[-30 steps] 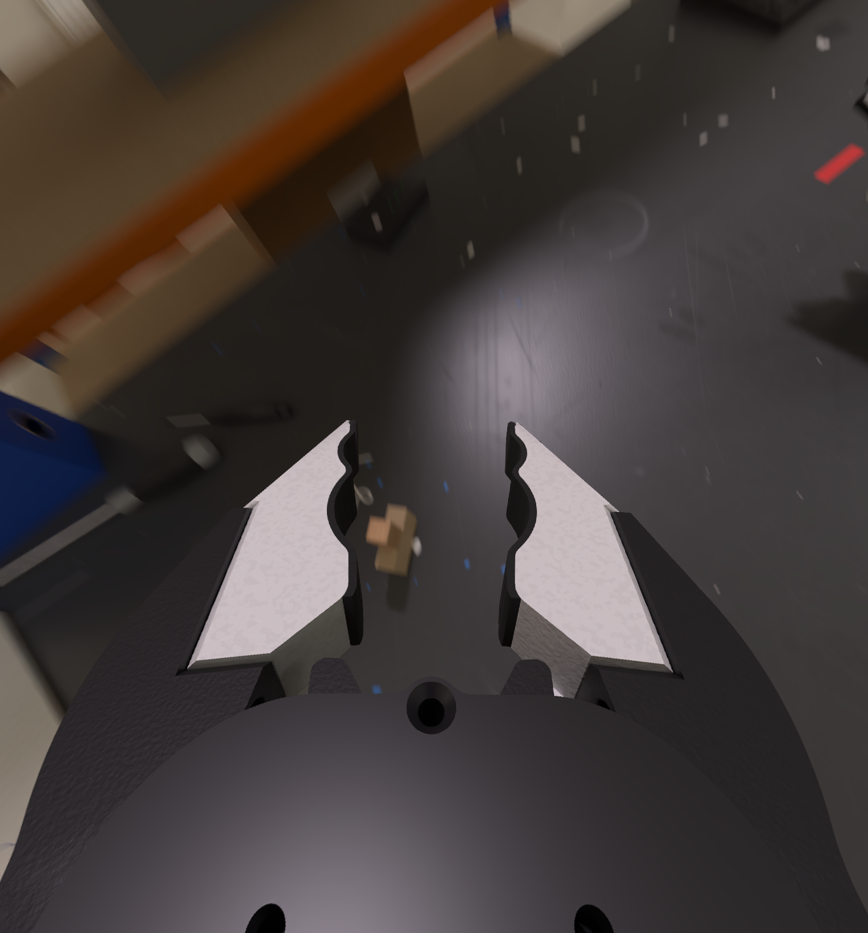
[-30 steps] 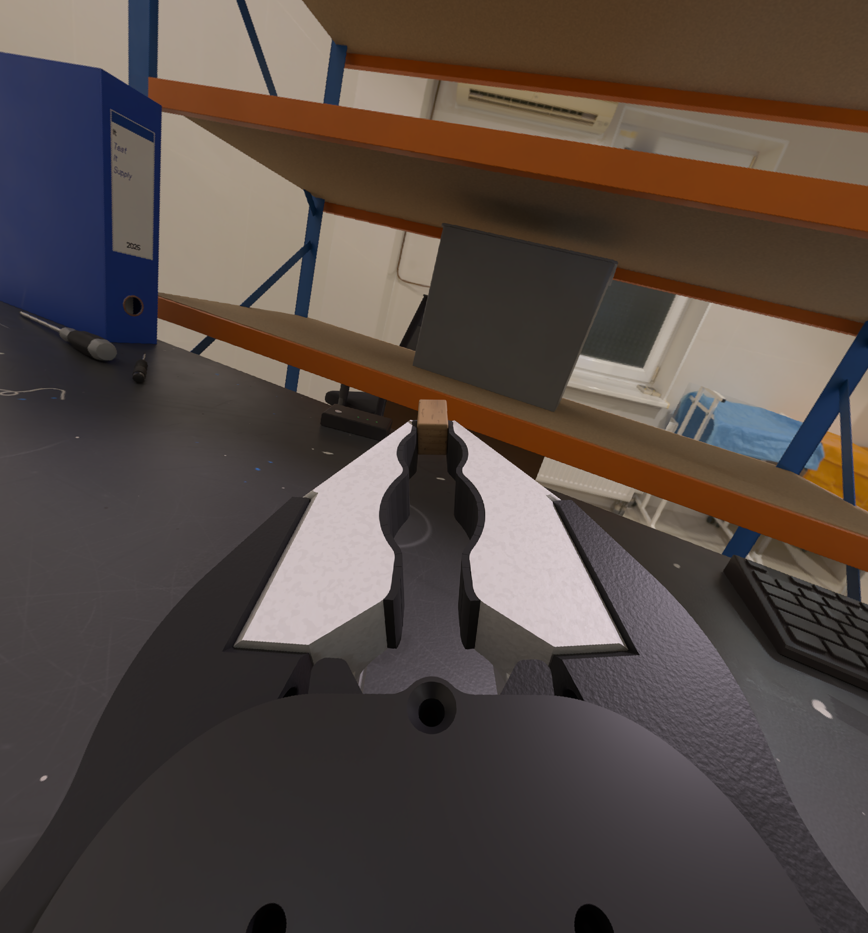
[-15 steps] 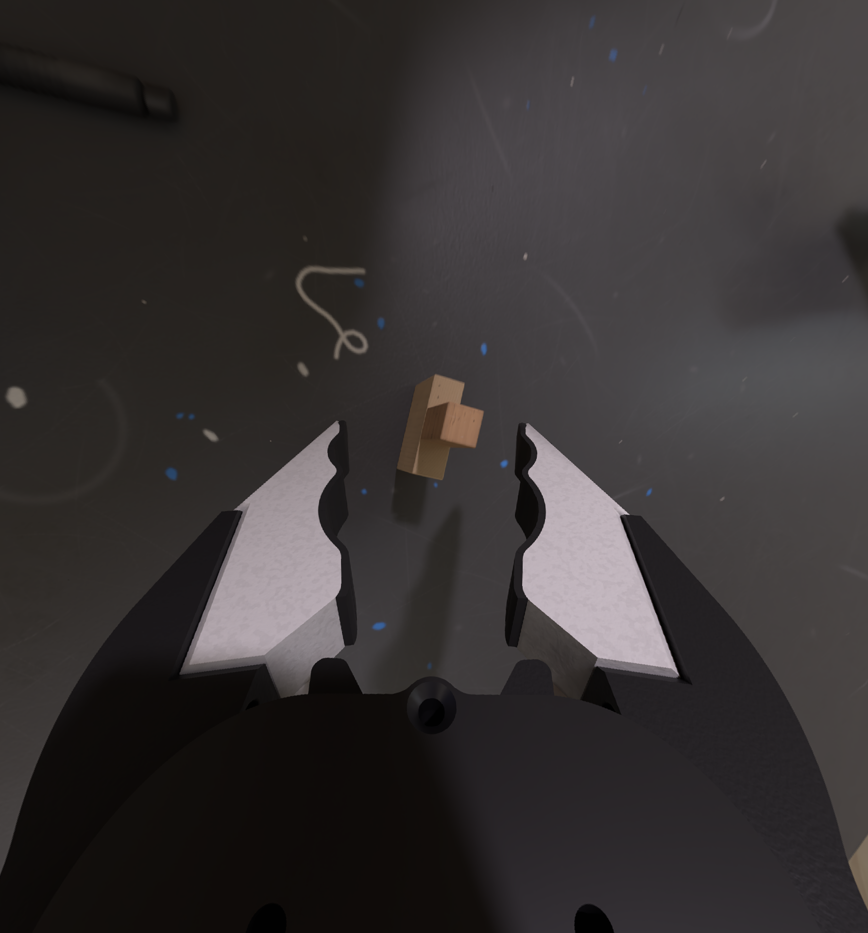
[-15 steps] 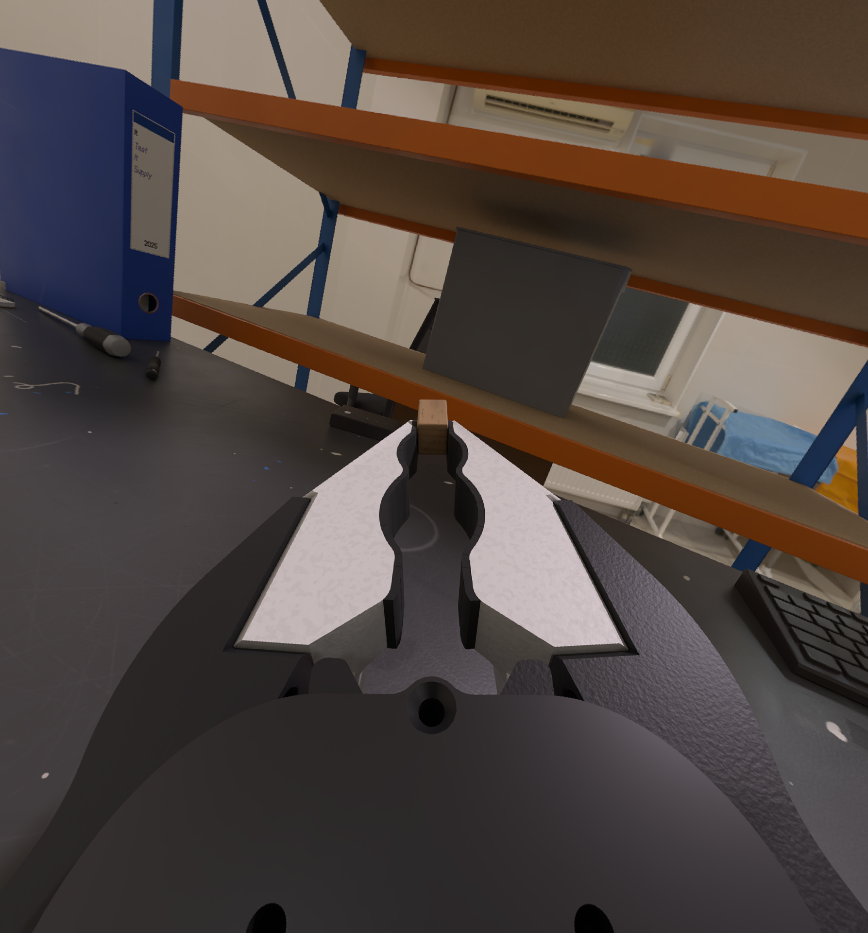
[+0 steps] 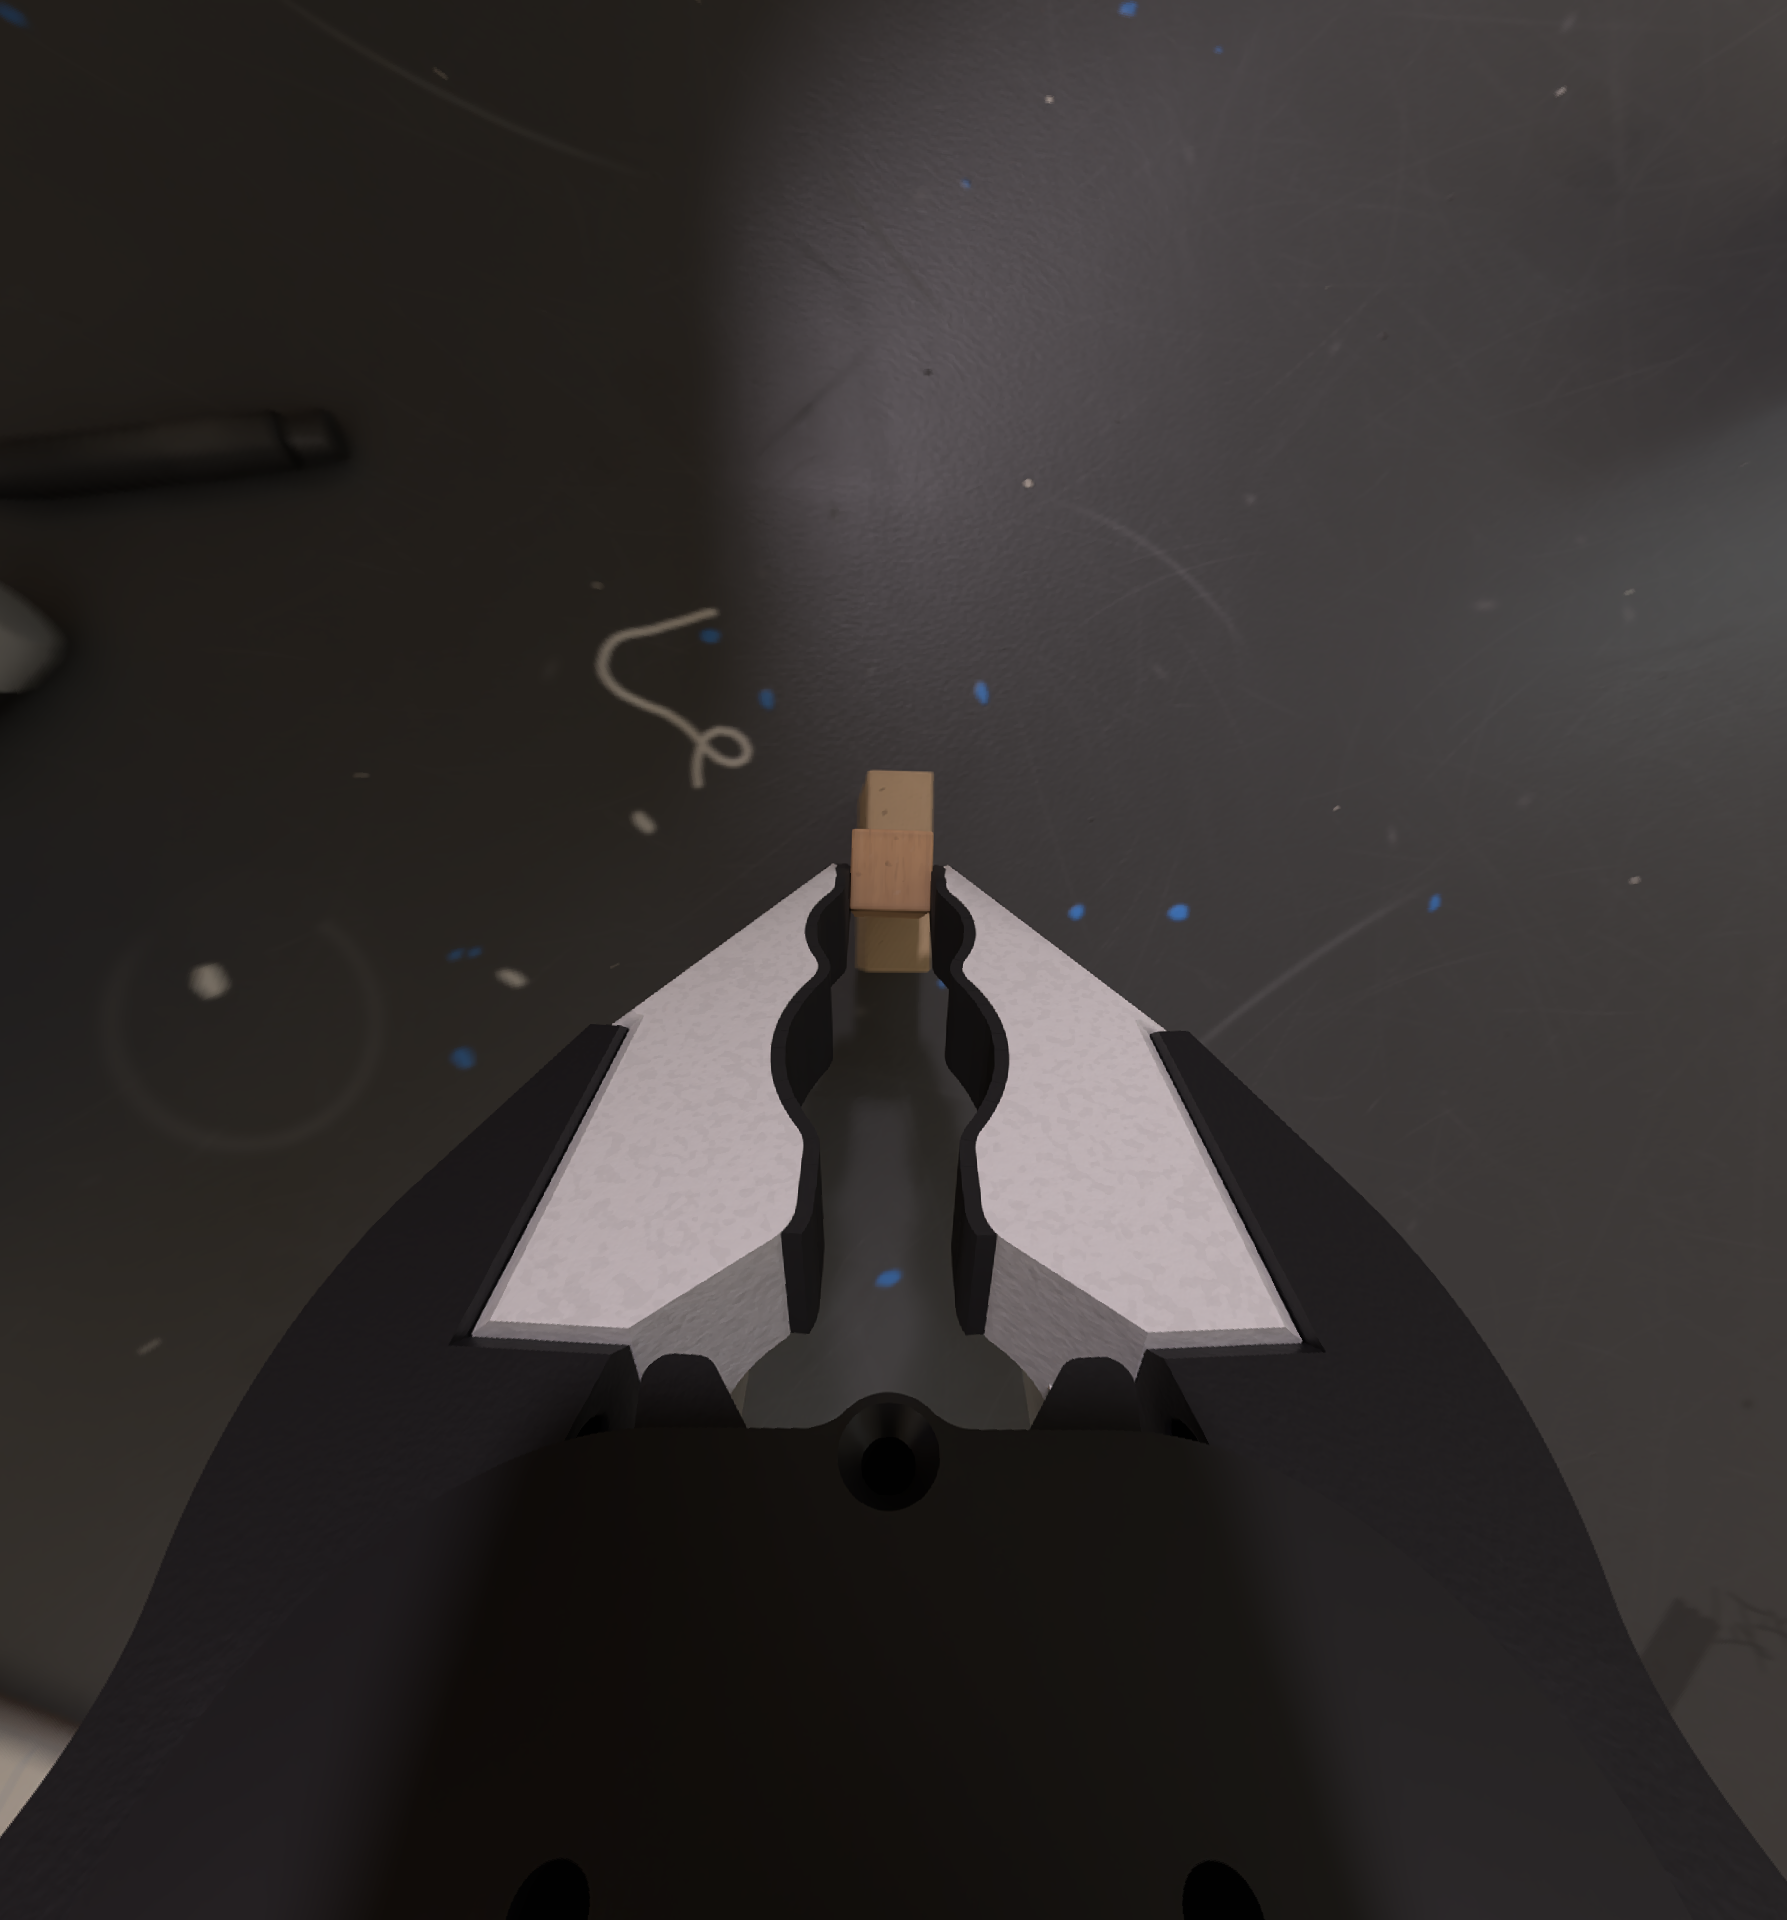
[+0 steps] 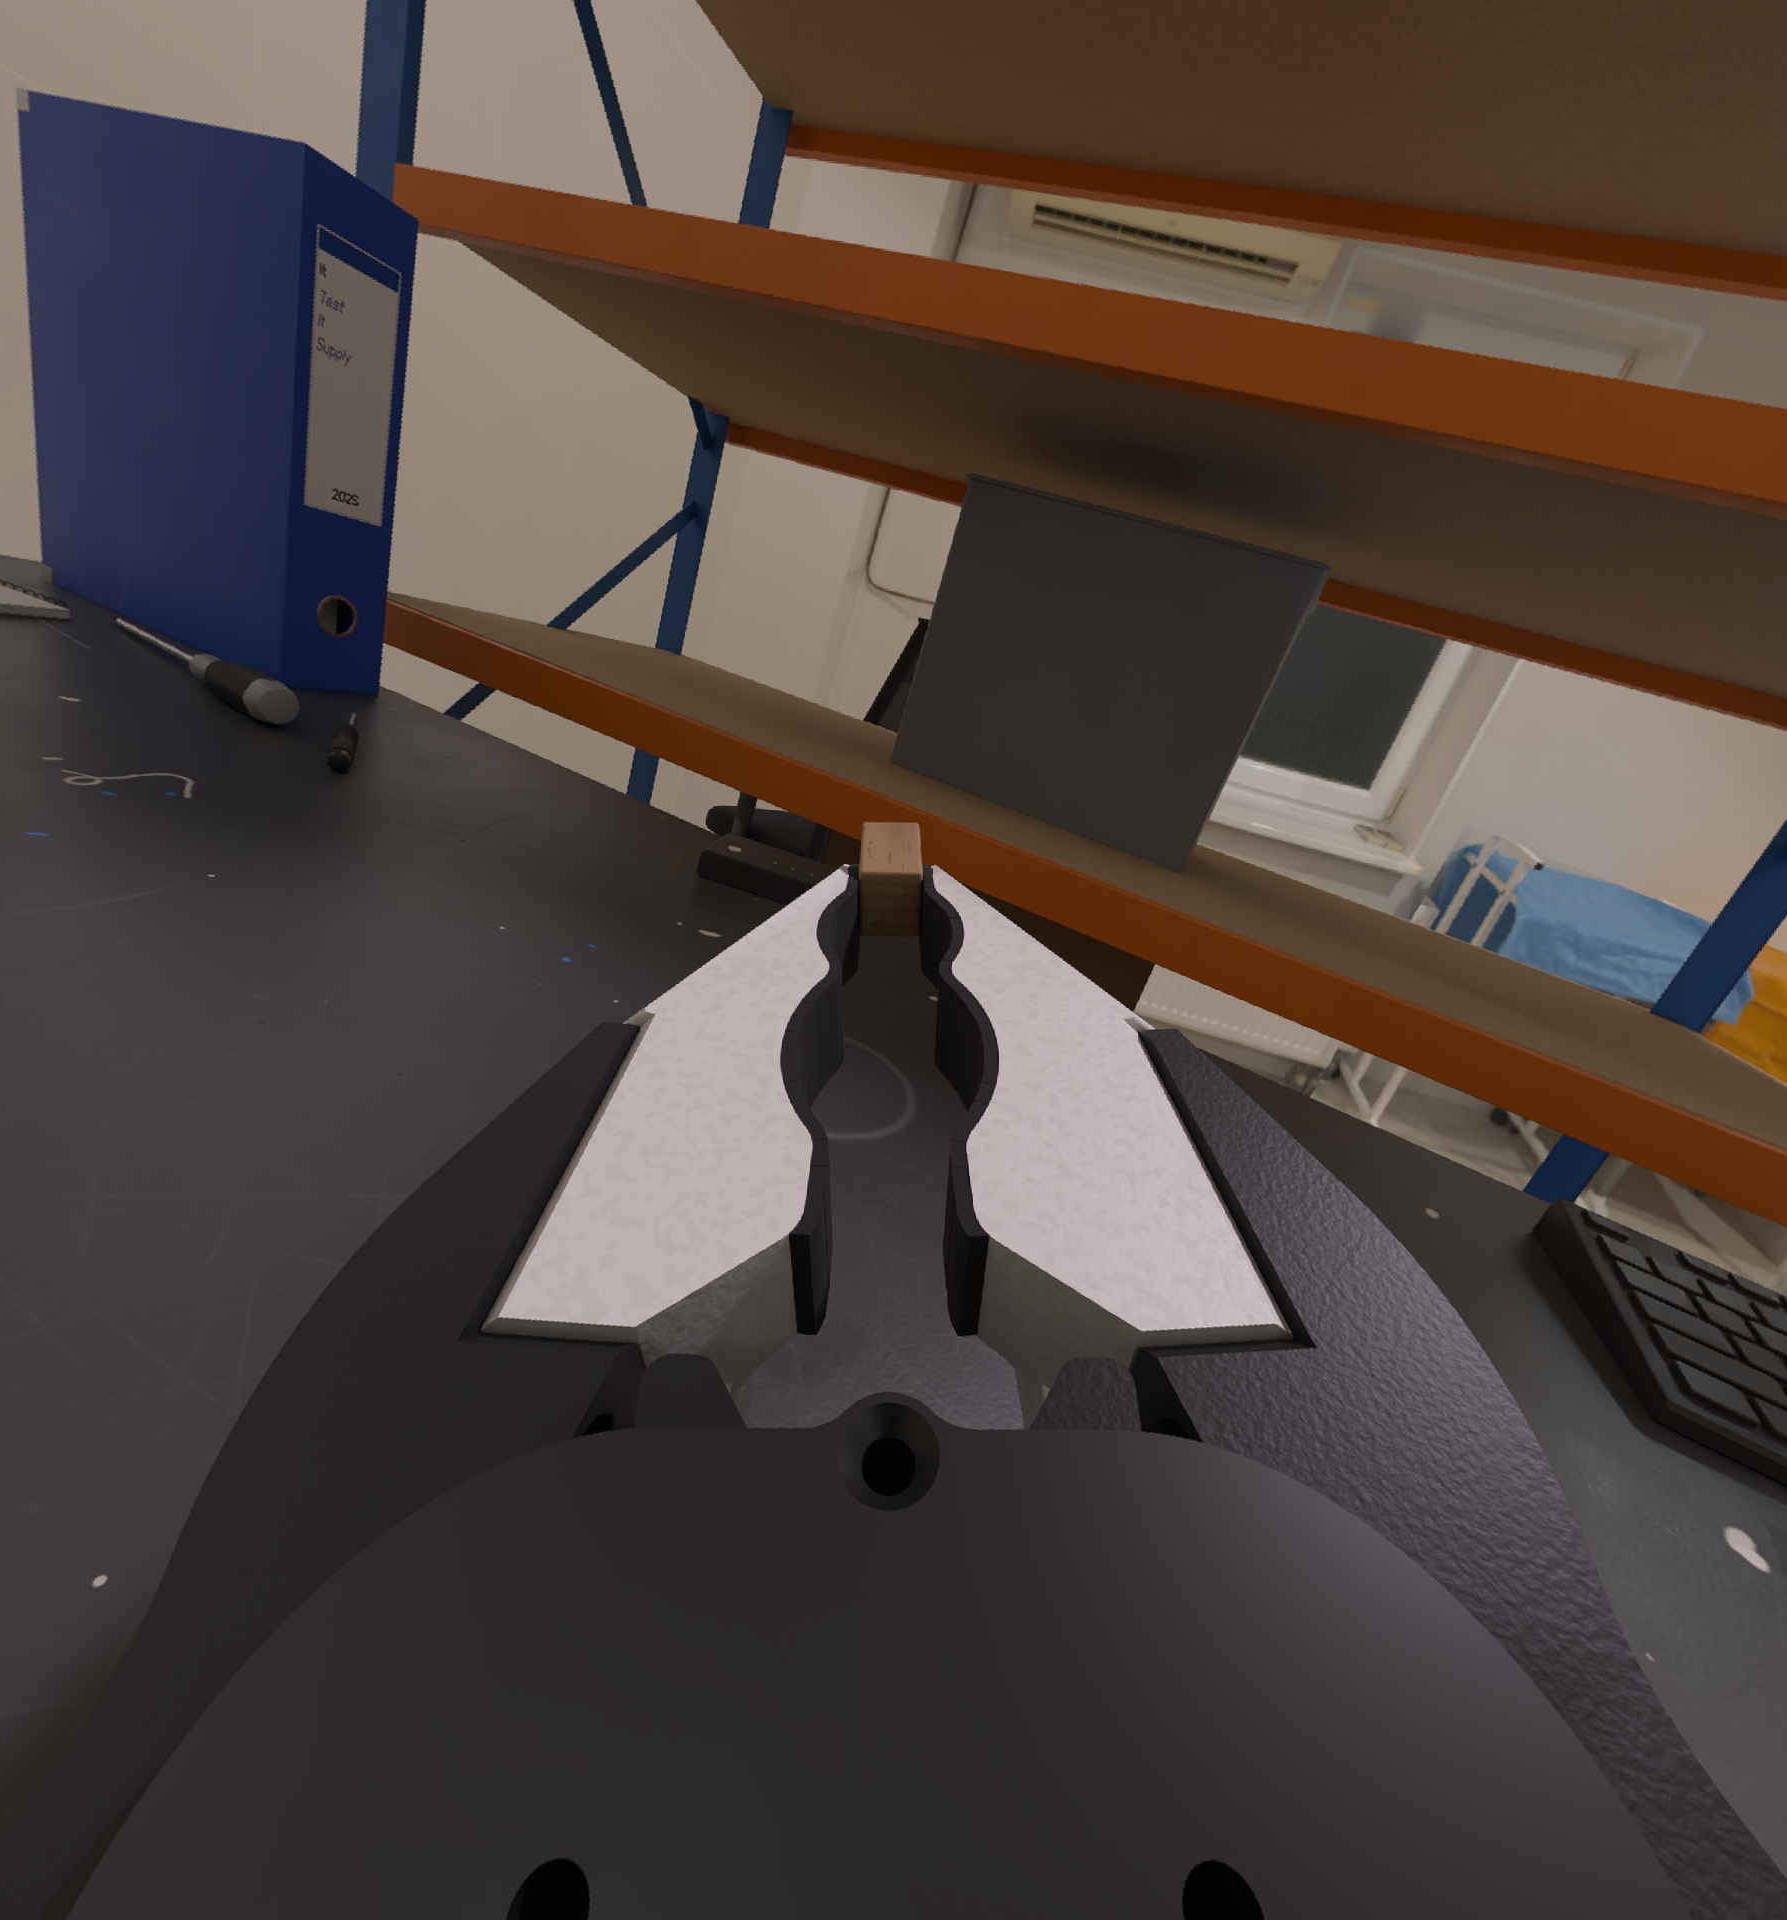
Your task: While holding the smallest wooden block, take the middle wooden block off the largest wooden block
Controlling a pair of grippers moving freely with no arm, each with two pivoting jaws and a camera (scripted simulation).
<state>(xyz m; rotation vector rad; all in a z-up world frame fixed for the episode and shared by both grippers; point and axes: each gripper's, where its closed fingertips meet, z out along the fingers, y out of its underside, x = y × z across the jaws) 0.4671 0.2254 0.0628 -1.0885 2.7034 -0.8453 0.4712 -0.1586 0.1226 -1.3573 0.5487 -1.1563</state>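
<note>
1. While pinched at frame centre by the left gripper [image 5: 891, 902], the middle wooden block [image 5: 893, 869] sits on the largest wooden block [image 5: 899, 800].
2. Right gripper [image 6: 890, 902] clamps the smallest wooden block [image 6: 890, 879] above the dark table [image 6: 297, 1039].
3. Upper left: blue binder [image 6: 203, 384], screwdriver [image 6: 214, 670].

Black grippers [image 5: 891, 883], white scalloped fingers [image 6: 681, 1143]

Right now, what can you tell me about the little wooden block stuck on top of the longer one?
The middle wooden block is a small, pale tan cube-like piece with smooth faces and faint specks. It sits on the largest wooden block, a paler, longer piece that shows behind and below it. The left tool has its two tips against the block's sides, gripping it above the dark table.
</note>
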